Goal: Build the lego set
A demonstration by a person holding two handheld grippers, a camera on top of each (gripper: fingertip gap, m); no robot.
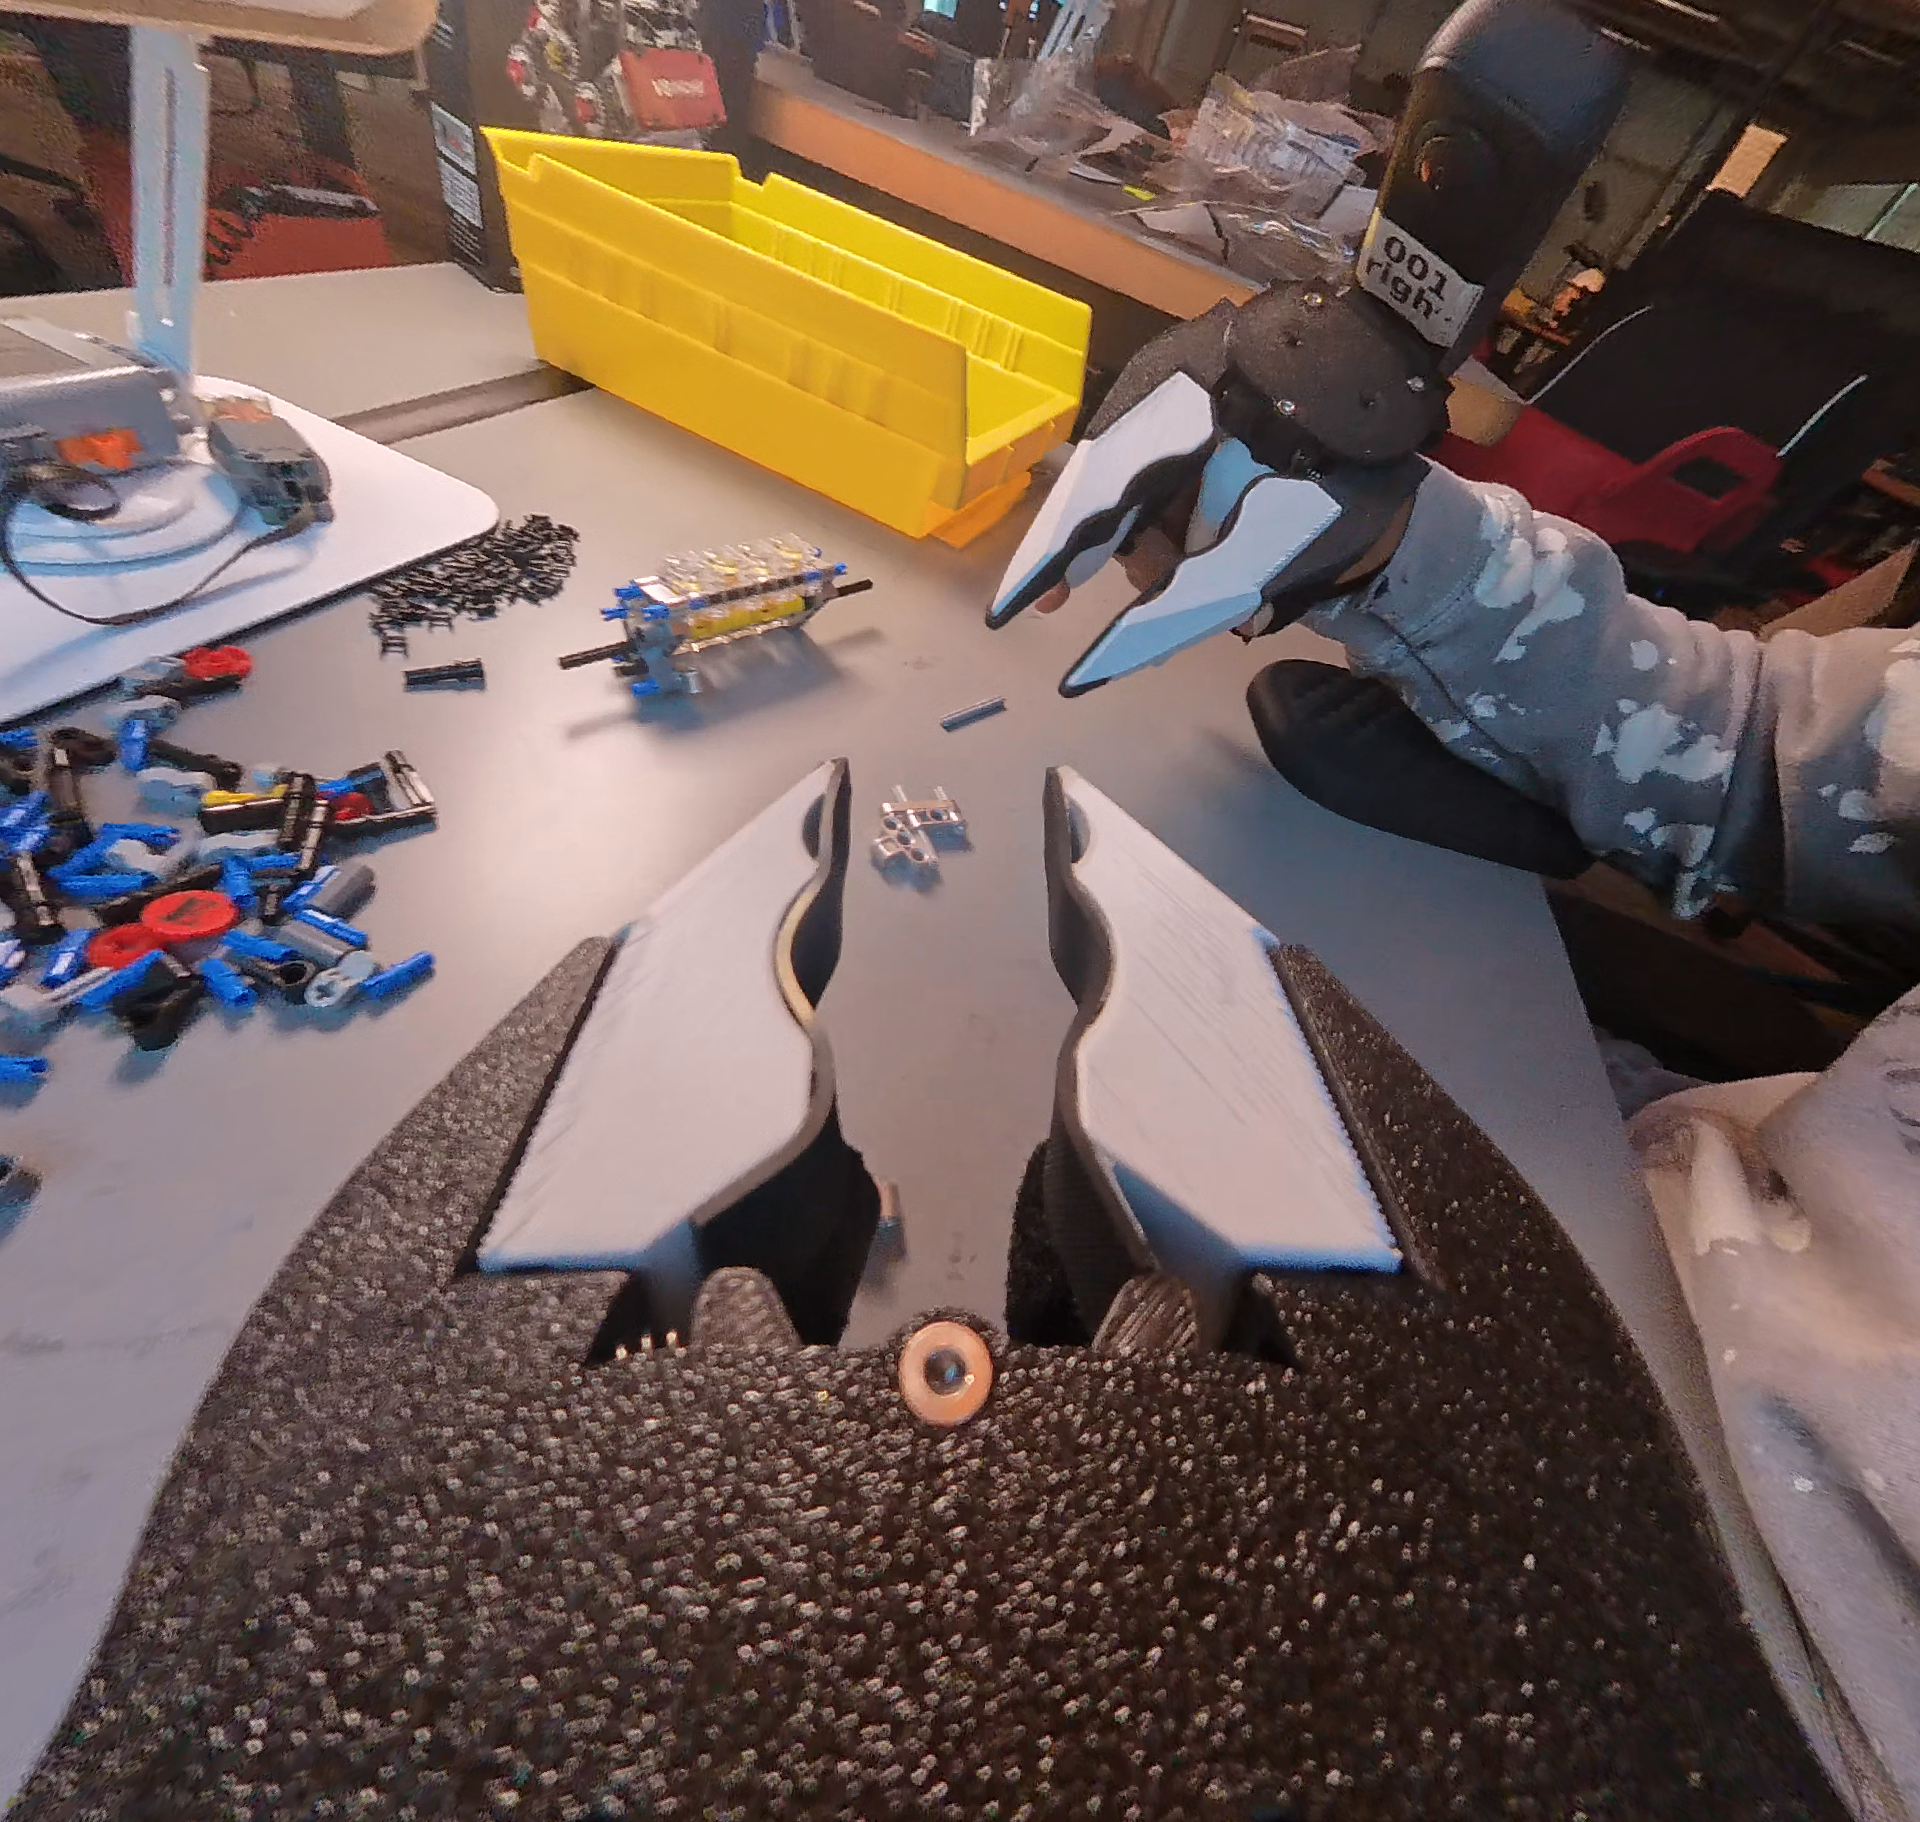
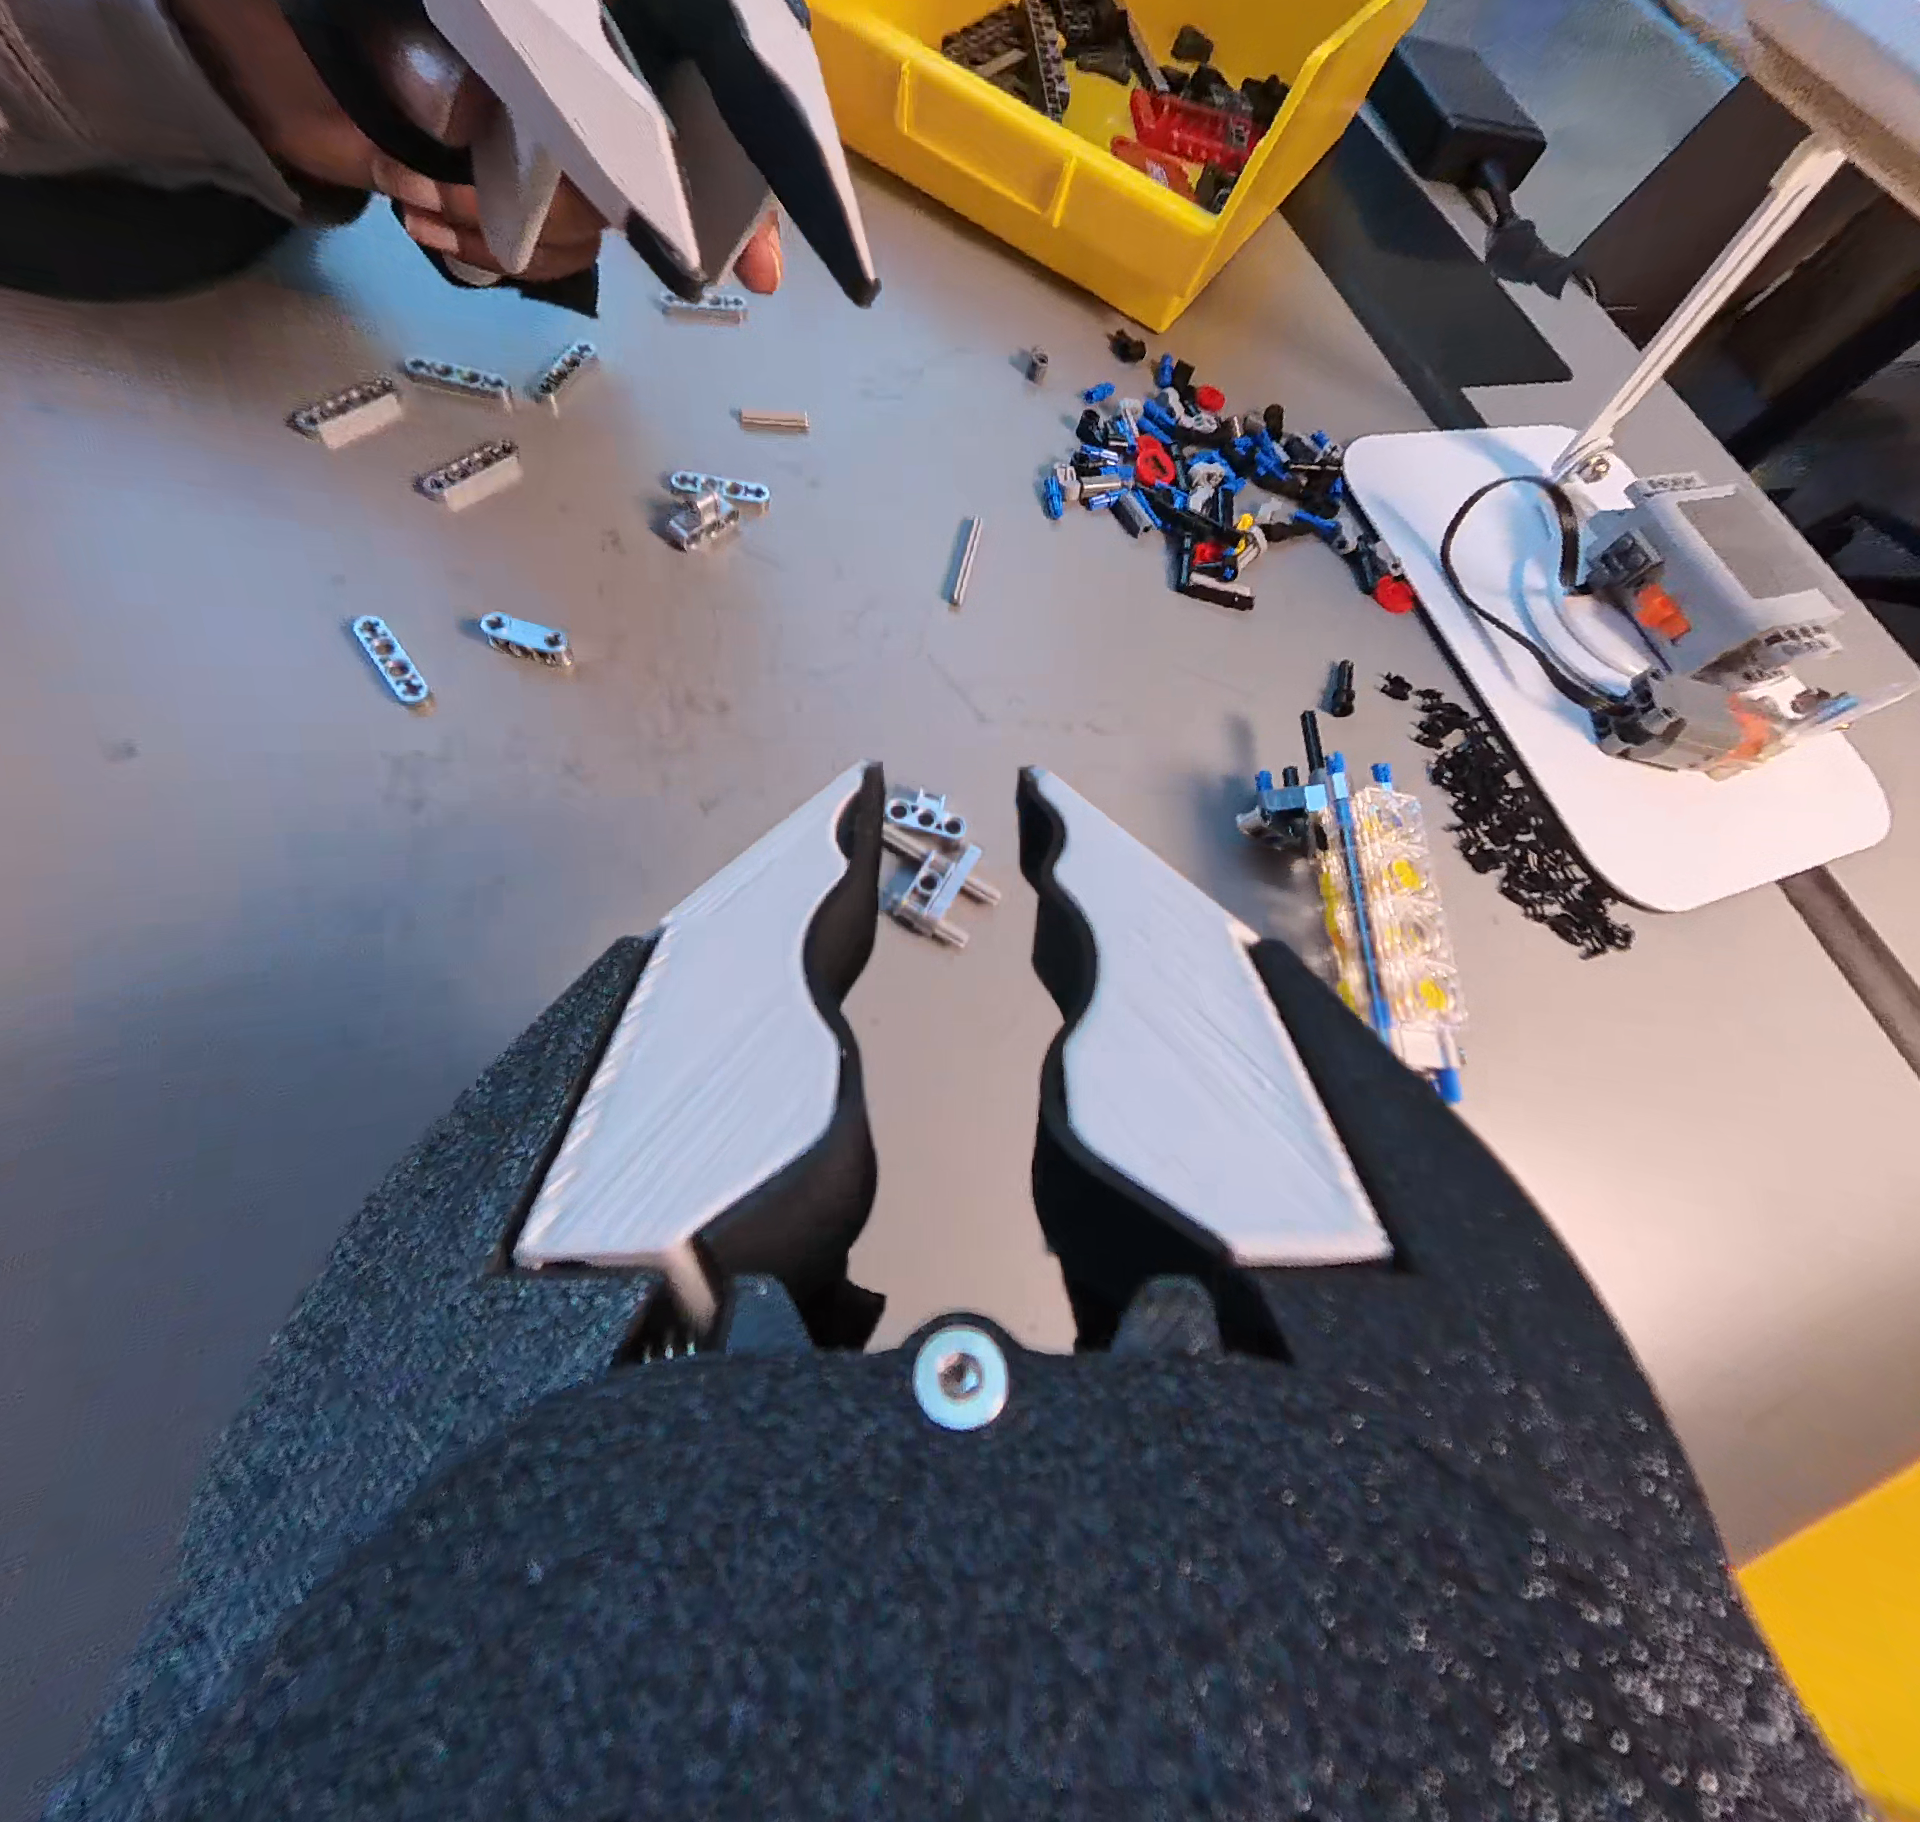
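My left gripper [image 1: 945, 770] is open and empty, low over the grey table [image 1: 623, 993]. A small cluster of grey connector pieces [image 1: 920, 827] lies between its fingertips. It also shows at the top left of the right wrist view [image 2: 777, 292], above a short grey beam [image 2: 704, 305]. My right gripper [image 2: 948, 767] is open and empty, with another cluster of grey pin connectors [image 2: 930, 868] between its fingertips. It shows hovering at the right of the left wrist view [image 1: 1031, 655], above a grey axle [image 1: 971, 712]. A clear-and-yellow engine block assembly [image 1: 727, 609] [image 2: 1382, 920] lies close by.
A yellow bin [image 2: 987, 110] holds black and red parts; another yellow bin [image 1: 790, 318] stands behind the assembly. A pile of blue, black and red parts [image 1: 177, 899] [image 2: 1195, 484], loose black pins [image 1: 478, 567], several grey beams [image 2: 457, 473] and a white lamp base [image 1: 364, 525] with grey motors lie around. Left tips to right tips: about 11 cm.
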